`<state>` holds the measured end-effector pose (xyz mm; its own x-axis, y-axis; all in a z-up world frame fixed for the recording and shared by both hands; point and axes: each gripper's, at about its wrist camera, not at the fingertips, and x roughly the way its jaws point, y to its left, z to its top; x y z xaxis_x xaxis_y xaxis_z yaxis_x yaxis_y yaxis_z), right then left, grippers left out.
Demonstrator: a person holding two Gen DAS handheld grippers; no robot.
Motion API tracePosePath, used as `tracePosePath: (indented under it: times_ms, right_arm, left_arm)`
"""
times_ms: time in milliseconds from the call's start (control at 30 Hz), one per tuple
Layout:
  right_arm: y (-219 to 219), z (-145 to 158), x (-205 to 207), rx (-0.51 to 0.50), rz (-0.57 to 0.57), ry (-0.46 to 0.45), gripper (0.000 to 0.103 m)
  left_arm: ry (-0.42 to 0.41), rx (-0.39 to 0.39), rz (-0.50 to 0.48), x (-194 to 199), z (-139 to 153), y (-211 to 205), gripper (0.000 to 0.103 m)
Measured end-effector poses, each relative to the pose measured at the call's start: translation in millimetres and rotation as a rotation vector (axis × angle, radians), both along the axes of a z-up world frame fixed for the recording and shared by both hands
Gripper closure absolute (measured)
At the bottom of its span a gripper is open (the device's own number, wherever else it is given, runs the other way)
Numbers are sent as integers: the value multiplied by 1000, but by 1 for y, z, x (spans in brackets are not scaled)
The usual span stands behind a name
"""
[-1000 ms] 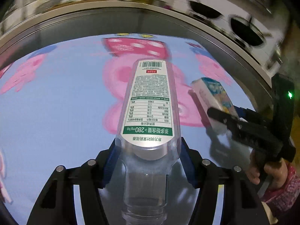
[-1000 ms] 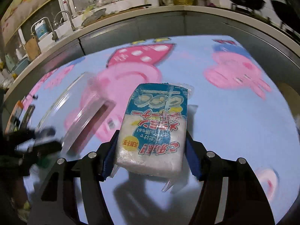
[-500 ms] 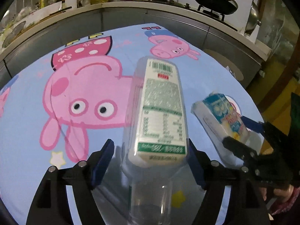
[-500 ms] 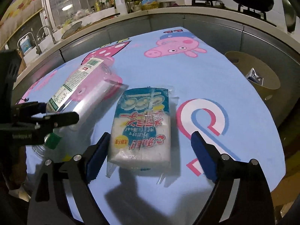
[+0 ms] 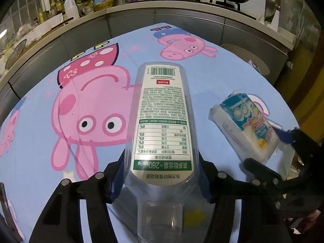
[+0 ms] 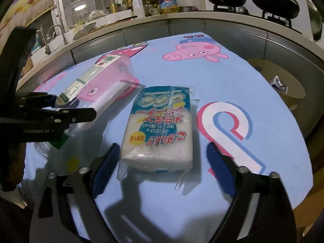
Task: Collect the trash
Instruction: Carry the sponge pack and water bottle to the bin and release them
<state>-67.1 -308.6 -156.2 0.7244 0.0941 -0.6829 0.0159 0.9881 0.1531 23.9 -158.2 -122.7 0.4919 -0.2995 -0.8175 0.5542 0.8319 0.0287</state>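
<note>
A clear plastic bottle (image 5: 162, 121) with a white and green label lies on the blue cartoon tablecloth (image 5: 40, 141), neck toward the camera. My left gripper (image 5: 161, 172) is closing, and its blue pads press the bottle's shoulders. In the right wrist view the bottle (image 6: 91, 85) lies at the left with the left gripper (image 6: 70, 106) around it. A blue and white plastic packet (image 6: 160, 125) lies between the jaws of my right gripper (image 6: 163, 149). Those jaws are closing, with a gap still showing at the right pad. The packet (image 5: 247, 127) also shows in the left wrist view.
A tan round container (image 6: 291, 89) with a small wrapper inside stands just past the table's right edge. Behind the table runs a kitchen counter (image 6: 182, 18) with pans, bottles and a sink. The cloth's front-right edge drops off near the right gripper.
A second ago both grippers gripped their items. Both swept right across the cloth and the jaws spread wide. Now the left has closed on the bottle and the right has narrowed.
</note>
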Motion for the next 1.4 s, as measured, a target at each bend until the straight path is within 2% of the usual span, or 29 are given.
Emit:
tracePosePath:
  times_ms: [133, 300, 467, 633, 733, 767, 800, 833, 900, 933, 1000, 1067, 1233, 1400]
  right_arm:
    - [-18, 6, 3, 32, -36, -34, 46]
    - [-86, 22, 14, 124, -179, -81, 46]
    - [-176, 35, 26, 206, -340, -95, 46]
    - [-256, 32, 46, 297, -458, -75, 45]
    - [-289, 27, 67, 333, -495, -58, 44]
    - [-295, 26, 73, 336, -501, -55, 41]
    - [-301, 25, 83, 326, -511, -53, 39]
    - [-305, 24, 91, 305, -518, -52, 30]
    - [-313, 21, 100, 262, -562, -43, 27]
    - [-314, 20, 100, 276, -568, -55, 27]
    - [-312, 24, 89, 292, -582, -100, 27]
    - [-305, 27, 76, 301, -582, -129, 27]
    - [-267, 22, 27, 362, -585, -165, 27]
    - [-222, 21, -7, 362, -594, -177, 27]
  left_arm:
    - [38, -41, -57, 11, 8, -20, 42]
    - [48, -122, -190, 34, 32, -76, 42]
    - [97, -160, -332, 76, 44, -161, 42]
    - [214, -162, -403, 122, 39, -244, 41]
    - [260, -154, -419, 140, 34, -286, 41]
    - [260, -143, -421, 144, 32, -299, 39]
    - [246, -131, -411, 148, 30, -309, 28]
    - [210, -120, -381, 152, 29, -317, 24]
    - [167, -111, -342, 158, 29, -322, 26]
    - [157, -110, -323, 160, 30, -319, 29]
    - [146, -152, -312, 159, 39, -303, 29]
    - [92, -186, -305, 147, 50, -278, 29]
    - [-3, -240, -254, 115, 64, -213, 24]
    - [-22, -235, -220, 81, 65, -168, 20]
